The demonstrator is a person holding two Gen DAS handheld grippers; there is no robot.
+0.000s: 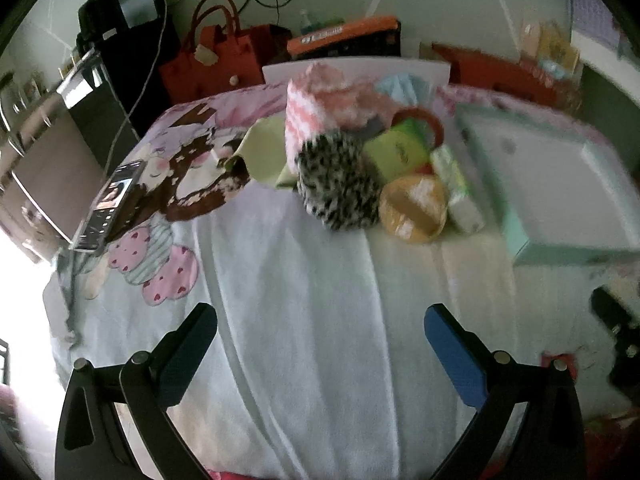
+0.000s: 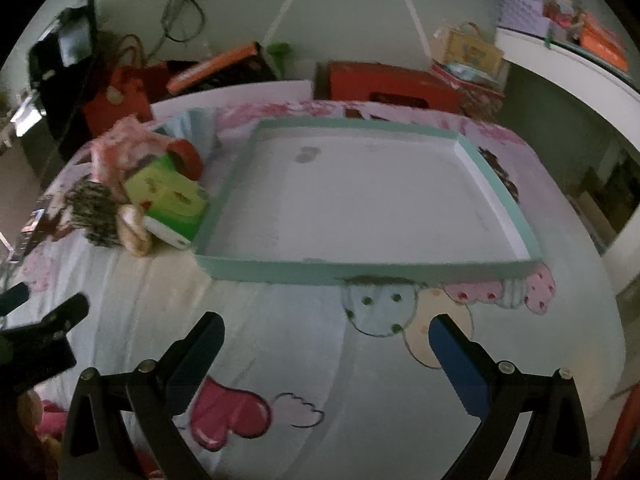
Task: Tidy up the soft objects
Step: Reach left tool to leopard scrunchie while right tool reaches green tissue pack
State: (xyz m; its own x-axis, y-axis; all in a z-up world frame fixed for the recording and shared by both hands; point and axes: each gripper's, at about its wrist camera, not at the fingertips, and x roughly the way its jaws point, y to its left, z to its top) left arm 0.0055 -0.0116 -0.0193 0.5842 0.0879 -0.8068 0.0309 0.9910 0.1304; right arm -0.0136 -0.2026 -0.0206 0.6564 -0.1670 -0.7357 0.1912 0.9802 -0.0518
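A pile of soft things lies on the bed: a black-and-white speckled fluffy item (image 1: 340, 184), a pink-and-white cloth (image 1: 320, 100), an orange round pad (image 1: 414, 208), a green tissue pack (image 1: 396, 152) and a white-green packet (image 1: 456, 188). The pile also shows in the right wrist view (image 2: 160, 192). An empty mint-green shallow box (image 2: 368, 268) lies right of the pile; it also shows in the left wrist view (image 1: 560, 256). My left gripper (image 1: 320, 344) is open and empty, short of the pile. My right gripper (image 2: 326, 348) is open and empty in front of the box.
A phone (image 1: 112, 204) lies at the bed's left edge. Red bags (image 1: 212, 64), an orange box (image 1: 344, 36) and a red box (image 2: 392, 84) stand behind the bed. The bedsheet (image 1: 300, 280) has cartoon prints. The other gripper shows at the right edge (image 1: 620, 328).
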